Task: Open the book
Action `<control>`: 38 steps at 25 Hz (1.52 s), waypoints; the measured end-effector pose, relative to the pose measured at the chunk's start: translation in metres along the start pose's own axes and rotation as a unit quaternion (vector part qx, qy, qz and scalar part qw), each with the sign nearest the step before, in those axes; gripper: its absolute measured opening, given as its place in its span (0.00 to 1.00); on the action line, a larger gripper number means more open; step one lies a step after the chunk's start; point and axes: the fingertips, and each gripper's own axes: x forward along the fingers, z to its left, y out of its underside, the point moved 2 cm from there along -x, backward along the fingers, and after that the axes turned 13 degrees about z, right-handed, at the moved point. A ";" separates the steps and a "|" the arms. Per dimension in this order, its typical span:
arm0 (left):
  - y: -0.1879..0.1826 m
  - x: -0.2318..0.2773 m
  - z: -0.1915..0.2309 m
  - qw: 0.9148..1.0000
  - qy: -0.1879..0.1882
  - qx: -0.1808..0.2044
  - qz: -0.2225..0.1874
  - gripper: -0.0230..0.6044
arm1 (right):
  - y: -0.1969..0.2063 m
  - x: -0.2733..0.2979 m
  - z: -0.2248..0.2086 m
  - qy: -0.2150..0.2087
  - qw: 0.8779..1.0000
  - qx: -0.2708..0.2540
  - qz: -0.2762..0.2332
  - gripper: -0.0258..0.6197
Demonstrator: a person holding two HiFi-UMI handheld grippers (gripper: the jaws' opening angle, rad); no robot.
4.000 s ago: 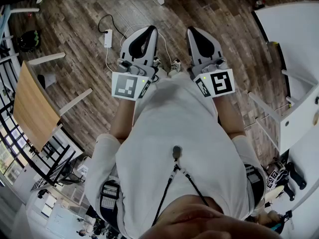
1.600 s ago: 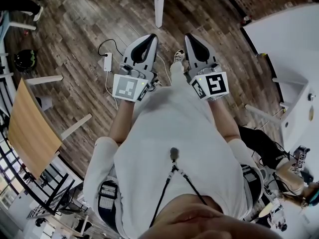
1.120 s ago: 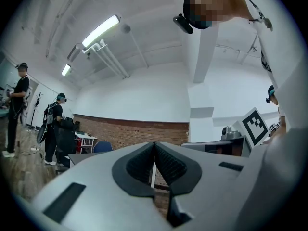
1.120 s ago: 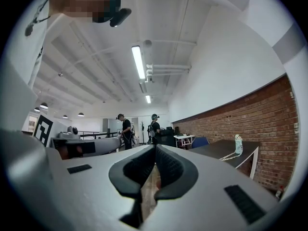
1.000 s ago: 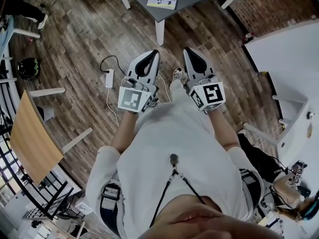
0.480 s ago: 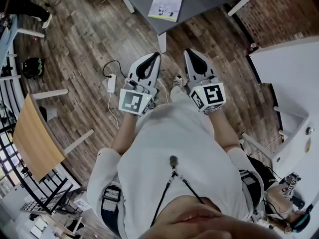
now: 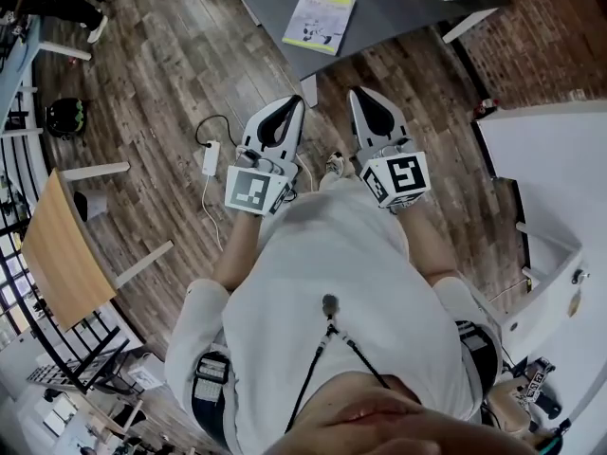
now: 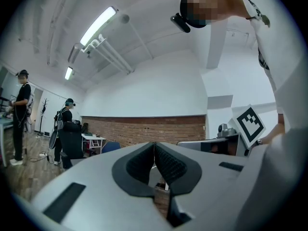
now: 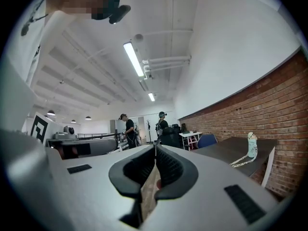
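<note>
Head view: the big change is that the table (image 7: pixel 398 12) and the book (image 7: pixel 320 20) are properly in frame. Four seconds back it's just wood floor and a cable, then the table edge creeps in from the top, and half a second ago the book sits a bit closer to the top edge than it does here. So I'd say the person is walking up to the table and the actual opening hasn't started. The book lies flat and closed near the table's corner, well apart from both grippers. The left gripper (image 7: pixel 290 102) and right gripper (image 7: pixel 358 95) are held out in front of the chest side by side, same pose as before.

Left gripper view: the left gripper (image 8: pixel 154 146) has its pads pressed together with nothing between them, pointing across the room at a brick wall. No book visible here.

Right gripper view: the right gripper (image 9: pixel 155 148) is pinched closed and empty too. The table (image 9: pixel 231 153) shows off to the right with a small bottle (image 9: pixel 250 146) on it; I can't spot the book.
</note>
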 end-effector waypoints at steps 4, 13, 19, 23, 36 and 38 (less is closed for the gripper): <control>-0.010 0.033 -0.003 1.000 -0.011 0.003 -0.001 0.08 | -0.009 0.010 -0.033 -0.012 1.000 -0.004 0.000 0.10; -0.015 0.090 0.003 0.999 -0.035 0.007 -0.002 0.08 | -0.020 0.039 -0.088 -0.035 0.999 -0.014 0.001 0.10; -0.006 0.108 0.014 0.999 -0.049 0.001 0.007 0.08 | -0.018 0.057 -0.103 -0.049 0.999 -0.016 0.007 0.10; -0.006 0.120 0.017 0.999 -0.052 0.000 0.011 0.08 | -0.016 0.062 -0.112 -0.054 0.998 -0.016 0.012 0.10; -0.008 0.153 0.057 1.000 -0.017 0.003 0.010 0.08 | -0.023 0.098 -0.129 -0.011 1.000 -0.012 0.019 0.10; -0.008 0.162 0.069 1.000 -0.008 0.004 0.014 0.08 | -0.026 0.109 -0.133 -0.001 1.000 -0.010 0.020 0.10</control>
